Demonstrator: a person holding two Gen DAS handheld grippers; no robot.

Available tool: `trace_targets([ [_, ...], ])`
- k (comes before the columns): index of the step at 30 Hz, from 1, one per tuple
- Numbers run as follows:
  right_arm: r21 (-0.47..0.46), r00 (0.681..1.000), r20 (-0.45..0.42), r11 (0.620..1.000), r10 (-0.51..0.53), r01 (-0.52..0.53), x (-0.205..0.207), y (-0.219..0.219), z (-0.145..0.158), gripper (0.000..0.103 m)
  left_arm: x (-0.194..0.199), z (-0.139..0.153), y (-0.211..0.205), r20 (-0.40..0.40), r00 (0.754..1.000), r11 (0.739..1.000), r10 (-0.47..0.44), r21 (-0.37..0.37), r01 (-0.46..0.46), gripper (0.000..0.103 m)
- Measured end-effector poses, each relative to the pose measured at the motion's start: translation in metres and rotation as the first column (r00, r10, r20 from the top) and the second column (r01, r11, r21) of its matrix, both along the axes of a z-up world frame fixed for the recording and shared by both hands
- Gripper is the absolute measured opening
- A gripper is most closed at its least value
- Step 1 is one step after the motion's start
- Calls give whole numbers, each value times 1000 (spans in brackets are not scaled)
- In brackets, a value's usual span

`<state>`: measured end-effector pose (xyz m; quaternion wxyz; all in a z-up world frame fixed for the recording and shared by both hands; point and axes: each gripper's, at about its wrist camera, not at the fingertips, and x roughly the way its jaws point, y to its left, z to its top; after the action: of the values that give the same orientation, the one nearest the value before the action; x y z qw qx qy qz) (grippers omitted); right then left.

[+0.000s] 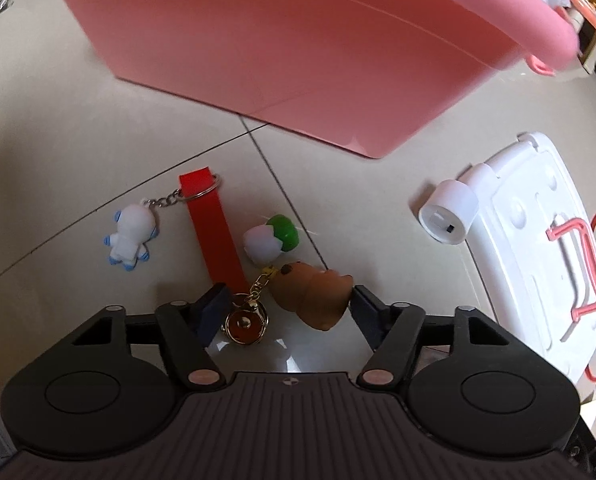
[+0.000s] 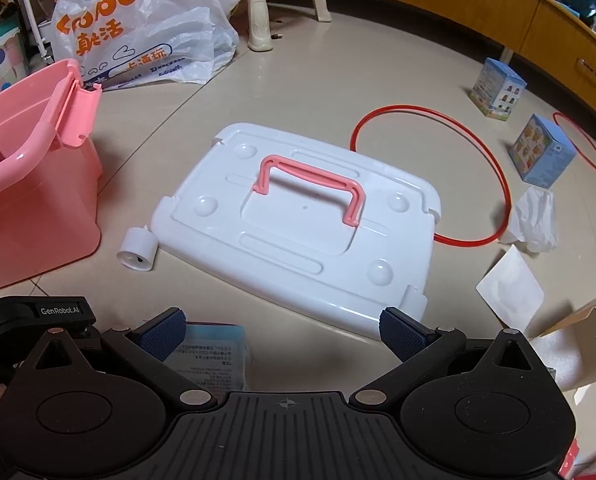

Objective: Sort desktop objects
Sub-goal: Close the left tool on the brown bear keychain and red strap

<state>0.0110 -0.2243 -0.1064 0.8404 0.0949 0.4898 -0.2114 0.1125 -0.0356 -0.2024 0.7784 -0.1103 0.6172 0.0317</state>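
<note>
1. Straddling the brown keychain charm (image 1: 311, 294) on the floor, the left gripper (image 1: 286, 306) has jaws partly apart, one pad touching it, the other clear, probably for lifting into the pink bin (image 1: 298, 40).
2. Hovering over bare floor, the right gripper (image 2: 284, 334) has jaws wide apart, empty, near the white lid (image 2: 298, 216).
</note>
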Motion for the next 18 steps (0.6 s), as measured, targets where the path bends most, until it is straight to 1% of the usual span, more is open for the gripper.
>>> trace_targets([
  [2, -2, 1000, 1, 1000, 2, -2, 0, 1, 1, 103, 1, 0, -1, 1, 1000, 1000, -7, -5, 7, 57],
  [4, -4, 1000, 2, 1000, 3, -3, 0, 1, 1, 103, 1, 0, -1, -1, 1000, 1000, -10, -11, 10, 54],
  [7, -6, 1000, 4, 1000, 6, -6, 0, 2, 3, 103, 2, 0, 1, -1, 1000, 1000, -13, -27, 13, 48],
  [10, -9, 1000, 5, 1000, 8, -8, 0, 3, 4, 103, 2, 0, 2, -4, 1000, 999, -17, -37, 17, 46],
  [12, -11, 1000, 6, 1000, 10, -10, 0, 3, 4, 103, 2, 0, 3, -4, 1000, 999, -22, -41, 22, 43],
  [16, -15, 1000, 10, 1000, 14, -14, 0, 4, 6, 103, 0, 1, 4, -8, 999, 999, -41, -31, 41, 43],
  [18, -20, 1000, 14, 1000, 18, -17, 0, 5, 8, 103, 0, 0, -5, -7, 999, 999, -41, -26, 41, 43],
])
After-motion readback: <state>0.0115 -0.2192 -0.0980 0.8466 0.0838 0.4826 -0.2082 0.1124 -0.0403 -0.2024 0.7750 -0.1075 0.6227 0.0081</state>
